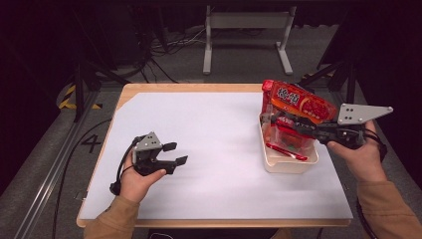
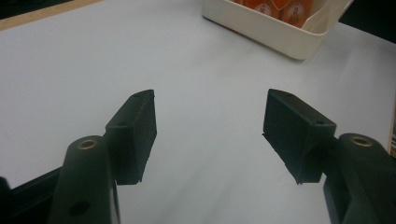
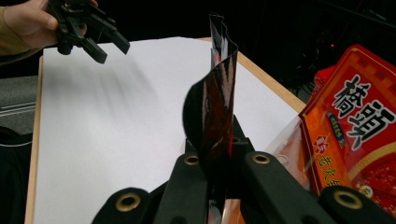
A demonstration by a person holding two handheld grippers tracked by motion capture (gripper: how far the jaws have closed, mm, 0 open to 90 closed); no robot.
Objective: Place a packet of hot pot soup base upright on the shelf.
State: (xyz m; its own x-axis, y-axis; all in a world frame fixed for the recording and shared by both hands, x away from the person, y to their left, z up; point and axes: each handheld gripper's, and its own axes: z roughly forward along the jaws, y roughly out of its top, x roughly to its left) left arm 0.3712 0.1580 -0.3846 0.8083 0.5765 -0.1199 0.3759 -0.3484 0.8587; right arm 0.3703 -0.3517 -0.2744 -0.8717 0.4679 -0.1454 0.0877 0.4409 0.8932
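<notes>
**Q:** Right gripper (image 1: 276, 118) looks clamped on that dark sachet (image 3: 215, 102), over the white bin (image 1: 291, 164)?

**A:** Yep, probably lifting it out. Left gripper (image 1: 175, 153) waits released above the table (image 1: 219, 149), likely to take over.

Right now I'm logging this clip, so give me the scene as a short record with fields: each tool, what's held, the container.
left tool: open, nothing between its jaws, above the white sheet
right tool: shut on a dark packet, at the cream bin
big red pouch: leaning out of the bin's far side
bin contents: orange-red packets, details unclear
</notes>
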